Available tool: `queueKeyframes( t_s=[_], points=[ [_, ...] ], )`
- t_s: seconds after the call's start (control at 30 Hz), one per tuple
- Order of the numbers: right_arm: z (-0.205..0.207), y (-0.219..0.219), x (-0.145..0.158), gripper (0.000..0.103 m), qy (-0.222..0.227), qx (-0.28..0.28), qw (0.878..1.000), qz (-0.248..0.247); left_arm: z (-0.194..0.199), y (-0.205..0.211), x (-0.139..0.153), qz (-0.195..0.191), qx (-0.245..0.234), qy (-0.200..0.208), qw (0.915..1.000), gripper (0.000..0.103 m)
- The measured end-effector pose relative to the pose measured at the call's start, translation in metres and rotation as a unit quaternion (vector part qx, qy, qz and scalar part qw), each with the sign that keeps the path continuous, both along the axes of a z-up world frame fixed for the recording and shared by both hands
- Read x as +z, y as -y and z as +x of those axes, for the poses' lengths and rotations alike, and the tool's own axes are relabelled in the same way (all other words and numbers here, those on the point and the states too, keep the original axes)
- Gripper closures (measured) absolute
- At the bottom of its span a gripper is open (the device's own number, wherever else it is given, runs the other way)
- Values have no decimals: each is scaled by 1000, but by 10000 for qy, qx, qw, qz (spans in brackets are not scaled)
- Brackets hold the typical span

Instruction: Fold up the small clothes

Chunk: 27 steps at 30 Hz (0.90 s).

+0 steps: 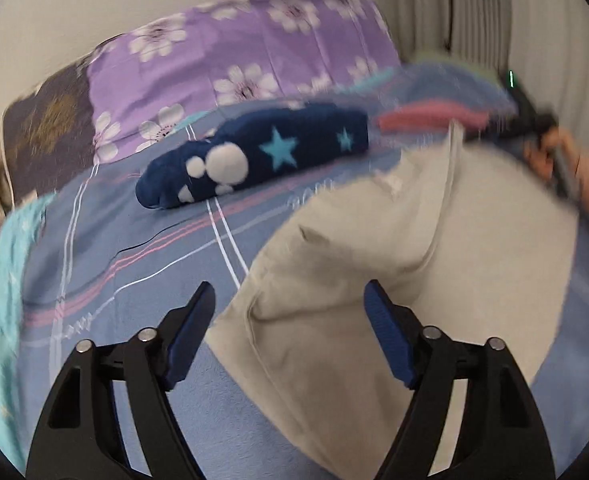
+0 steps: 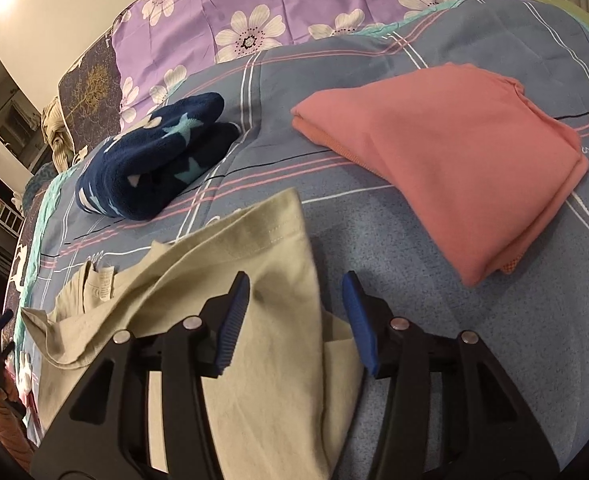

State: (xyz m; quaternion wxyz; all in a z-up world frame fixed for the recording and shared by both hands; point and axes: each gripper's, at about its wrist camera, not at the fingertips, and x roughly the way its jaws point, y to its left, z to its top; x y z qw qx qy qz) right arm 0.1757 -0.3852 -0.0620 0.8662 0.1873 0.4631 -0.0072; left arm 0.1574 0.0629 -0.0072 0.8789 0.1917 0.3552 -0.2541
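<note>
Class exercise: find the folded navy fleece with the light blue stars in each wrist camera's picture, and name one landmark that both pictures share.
Left wrist view: the navy star fleece lies at upper centre on the blue striped bedspread, beyond the beige garment.
Right wrist view: the fleece lies at left of centre, left of the folded pink garment.
Shared landmark: the purple flowered pillow just behind the fleece.

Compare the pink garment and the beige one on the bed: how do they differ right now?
The pink garment is folded into a compact, flat stack; the beige garment lies loosely spread and creased, with a label showing. The pink one lies apart from both tongs; the beige one sits under the open right tongs. Both rest on the blue plaid bedcover.
</note>
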Motion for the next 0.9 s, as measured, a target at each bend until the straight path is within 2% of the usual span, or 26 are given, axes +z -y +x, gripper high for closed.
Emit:
queueKeyframes(
  t_s=[0.07, 0.13, 0.17, 0.23, 0.27, 0.33, 0.43, 0.5, 0.57, 0.6, 0.67, 0.73, 0.77, 0.8, 0.9],
  points=[
    [1, -2, 0, 54, 6, -15, 10000, 69, 10, 11, -10, 258, -73, -19, 9996, 42],
    [2, -6, 1, 54, -8, 25, 10000, 80, 21, 21, -14, 291, -219, -23, 9993, 48],
    [3, -8, 1, 54, -16, 55, 10000, 42, 27, 27, -16, 317, -342, -18, 9989, 57],
    [4, -12, 3, 54, -19, 136, 9999, -106, 35, 37, -18, 259, -573, -109, 9980, 92],
    [4, -13, 3, 54, -10, 173, 9998, -136, 39, 41, -17, 89, -662, -249, 9975, 103],
    [5, -12, 4, 54, 25, 197, 9997, -136, 43, 40, -12, -181, -543, -218, 9981, 103],
    [7, -11, 8, 58, 129, 276, 9995, -83, 59, 16, -3, -800, 250, -72, 9965, 103],
    [11, -10, 8, 80, 155, 281, 9995, -57, 74, -14, -1, -1185, 1035, -38, 9875, 103],
    [14, -7, 8, 91, 142, 200, 9997, -38, 83, -39, -5, -1572, 1517, -236, 9756, 103],
    [14, -6, 7, 92, 152, 160, 9998, 3, 83, -42, -7, -1661, 1508, -331, 9739, 103],
    [14, -3, 6, 92, 148, 117, 9998, 78, 78, -39, -12, -1786, 1147, -610, 9753, 103],
    [13, -3, 2, 92, 95, 120, 9999, 64, 69, -30, -13, -1709, 736, -723, 9799, 79],
    [12, -3, 1, 90, 74, 120, 9999, 60, 61, -23, -13, -1596, 525, -662, 9836, 55],
    [12, -3, -1, 88, 48, 106, 9999, 56, 56, -18, -13, -1471, 338, -585, 9868, 48],
    [12, -3, -2, 88, 40, 68, 9999, 70, 54, 4, -23, -885, -170, -675, 9936, 47]
  ],
)
